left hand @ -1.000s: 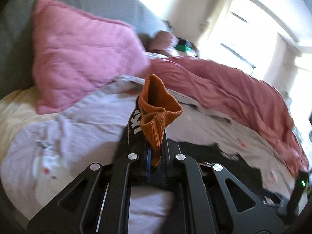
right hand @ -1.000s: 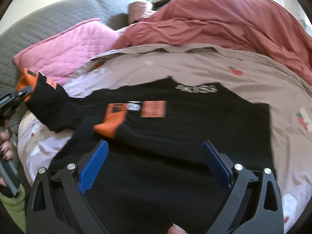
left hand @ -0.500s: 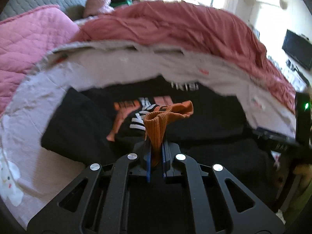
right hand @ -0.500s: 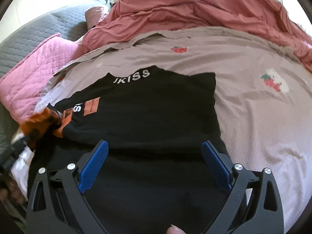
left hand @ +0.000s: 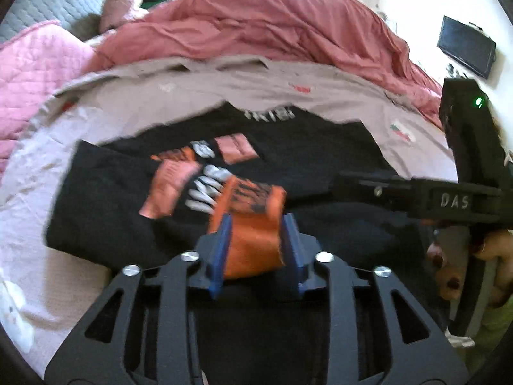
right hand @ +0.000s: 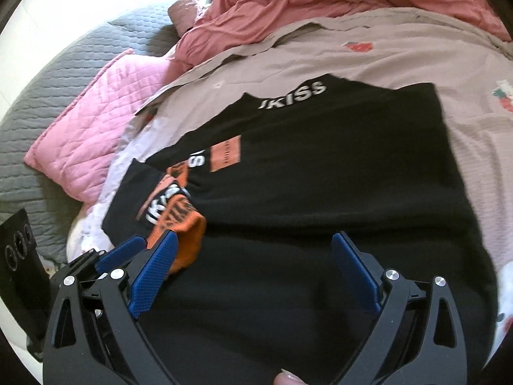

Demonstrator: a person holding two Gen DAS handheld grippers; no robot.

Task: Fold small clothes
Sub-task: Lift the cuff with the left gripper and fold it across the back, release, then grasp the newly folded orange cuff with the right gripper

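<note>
A black top [right hand: 320, 166] with white "IKISS" lettering and orange patches lies on the bed sheet [right hand: 384, 51]. Its left sleeve, with an orange ribbed cuff [left hand: 253, 240], is folded inward across the body. My left gripper [left hand: 256, 253] is open, its blue pads either side of the cuff, which lies loose between them. It also shows in the right wrist view [right hand: 141, 250] at the cuff [right hand: 189, 243]. My right gripper [right hand: 256, 272] is open and empty, low over the black top's lower part. It shows from the side in the left wrist view [left hand: 416, 192].
A pink quilted pillow [right hand: 93, 128] lies at the left by a grey padded headboard [right hand: 64, 64]. A rumpled rose duvet [left hand: 272, 29] covers the far side of the bed. A dark screen [left hand: 465, 49] hangs on the far wall.
My left gripper carried the sleeve from the pillow side across onto the top's body, then opened and let go of the orange cuff. My right gripper stayed open over the hem.
</note>
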